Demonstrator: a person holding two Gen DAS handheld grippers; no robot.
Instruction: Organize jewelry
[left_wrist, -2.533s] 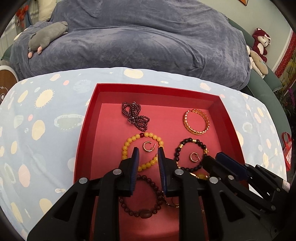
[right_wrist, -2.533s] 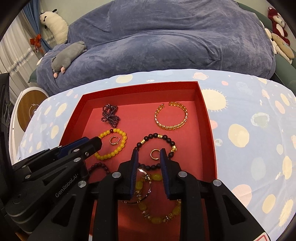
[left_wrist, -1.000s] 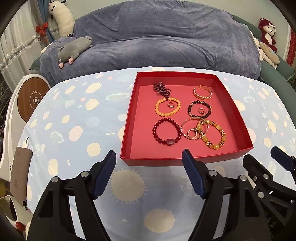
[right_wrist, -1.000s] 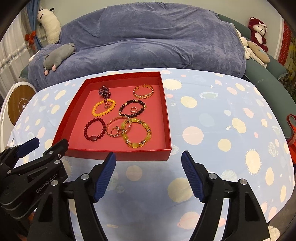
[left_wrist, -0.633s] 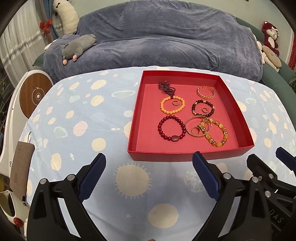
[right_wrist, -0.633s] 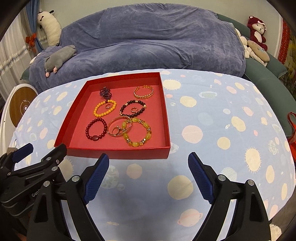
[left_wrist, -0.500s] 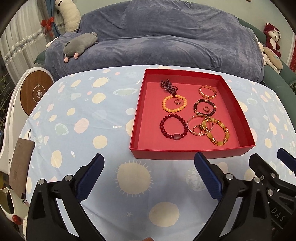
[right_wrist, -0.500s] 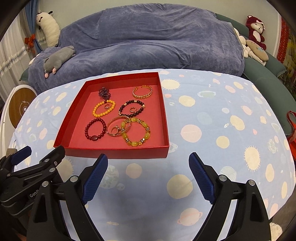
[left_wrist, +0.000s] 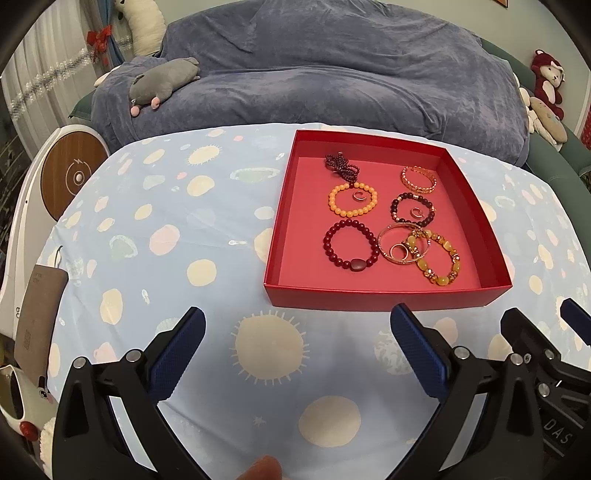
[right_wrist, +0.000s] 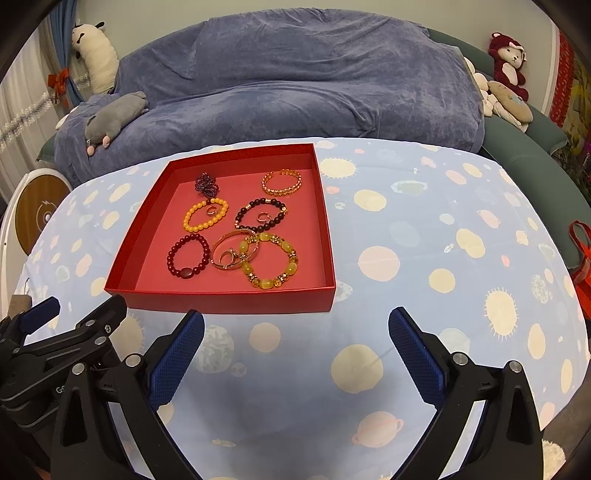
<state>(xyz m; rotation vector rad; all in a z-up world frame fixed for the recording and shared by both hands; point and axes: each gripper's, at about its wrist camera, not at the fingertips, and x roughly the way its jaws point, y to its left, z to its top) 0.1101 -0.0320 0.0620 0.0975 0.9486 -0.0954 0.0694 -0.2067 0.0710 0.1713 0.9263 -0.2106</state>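
Both the left gripper (left_wrist: 297, 345) and the right gripper (right_wrist: 295, 345), marked "DAS", hold their jaws wide apart near the red box (left_wrist: 384, 297) of bracelets.

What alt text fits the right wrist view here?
A shallow red cardboard tray of beaded bracelets and gold bangles sits on a pale blue planet-print tablecloth. The right claw hangs wide open and empty before it, the left claw beside it, a blue-covered sofa behind.

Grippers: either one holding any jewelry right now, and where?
Nothing held. Left gripper and right gripper are both wide open over the tablecloth, short of the red tray.
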